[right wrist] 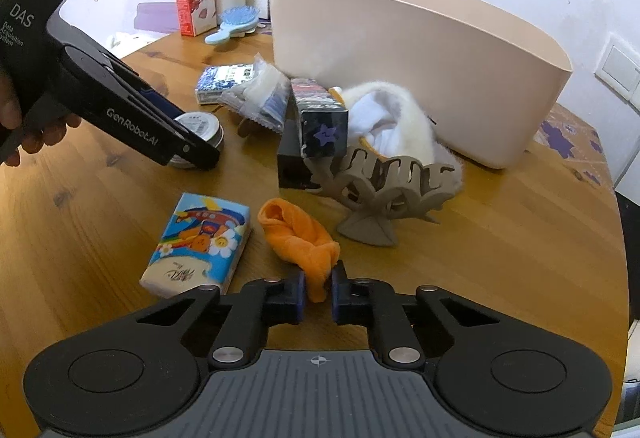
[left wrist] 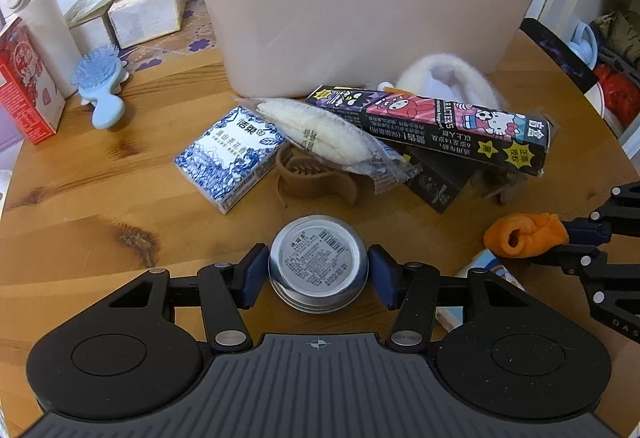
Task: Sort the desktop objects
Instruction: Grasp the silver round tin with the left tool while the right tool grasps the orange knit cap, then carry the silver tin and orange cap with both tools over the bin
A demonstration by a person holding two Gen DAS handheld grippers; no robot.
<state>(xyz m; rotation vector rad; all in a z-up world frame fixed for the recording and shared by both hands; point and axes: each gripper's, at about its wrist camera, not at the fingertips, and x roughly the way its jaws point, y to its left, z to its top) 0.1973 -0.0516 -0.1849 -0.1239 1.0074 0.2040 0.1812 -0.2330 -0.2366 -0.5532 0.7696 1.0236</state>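
Note:
My left gripper [left wrist: 318, 270] has its two pads against the sides of a round silver tin [left wrist: 318, 265], which rests on the wooden table; the tin also shows in the right wrist view [right wrist: 202, 129]. My right gripper [right wrist: 319, 292] is shut on the near end of an orange cloth [right wrist: 298, 234], which lies on the table; the cloth also shows in the left wrist view [left wrist: 526, 234]. A beige bin [left wrist: 360, 9] stands at the back, also seen in the right wrist view [right wrist: 420, 49].
In front of the bin lie a blue-white box [left wrist: 230, 157], a wrapped white snack [left wrist: 324, 135], a cartoon box [left wrist: 432, 119], a brown hair claw [left wrist: 314, 179], a taupe hair claw [right wrist: 384, 189] and white fluffy fabric [right wrist: 400, 121]. A tissue pack [right wrist: 200, 242] lies near my right gripper. A blue hairbrush [left wrist: 98, 85] and red carton [left wrist: 24, 85] stand left.

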